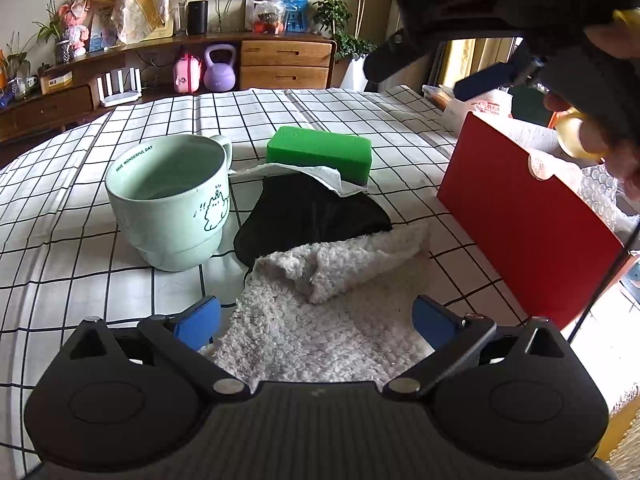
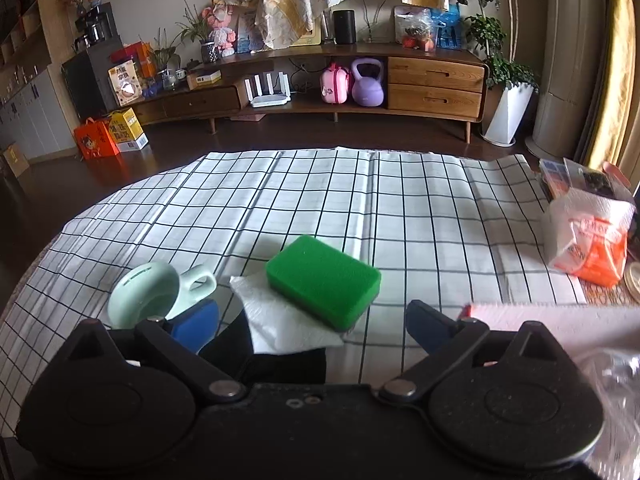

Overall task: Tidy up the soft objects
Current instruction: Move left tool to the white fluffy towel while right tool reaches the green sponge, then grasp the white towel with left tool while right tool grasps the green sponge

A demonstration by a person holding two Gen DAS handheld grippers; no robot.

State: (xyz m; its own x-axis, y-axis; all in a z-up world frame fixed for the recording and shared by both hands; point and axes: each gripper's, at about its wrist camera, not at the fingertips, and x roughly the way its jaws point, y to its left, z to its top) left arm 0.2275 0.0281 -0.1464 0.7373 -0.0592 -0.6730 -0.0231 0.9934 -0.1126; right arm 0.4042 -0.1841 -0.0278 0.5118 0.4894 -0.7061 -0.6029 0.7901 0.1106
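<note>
The left gripper [image 1: 316, 320] is spread wide with the white towel [image 1: 328, 312] lying loose between its fingers, placed as if to pinch it. Ahead lie the black cloth [image 1: 308, 216], tissue [image 1: 308, 174] and sponge [image 1: 320, 152], overlapping. The right gripper [image 2: 312, 320] hovers released above them, holding nothing.

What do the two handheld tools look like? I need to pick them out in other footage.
Both match: a matte black ribbed body, two round black side housings, black linkage arms with silver pivot bolts, and blue finger pads. Left tool; right tool. The right tool's underside shows embossed lettering in the left view.
</note>
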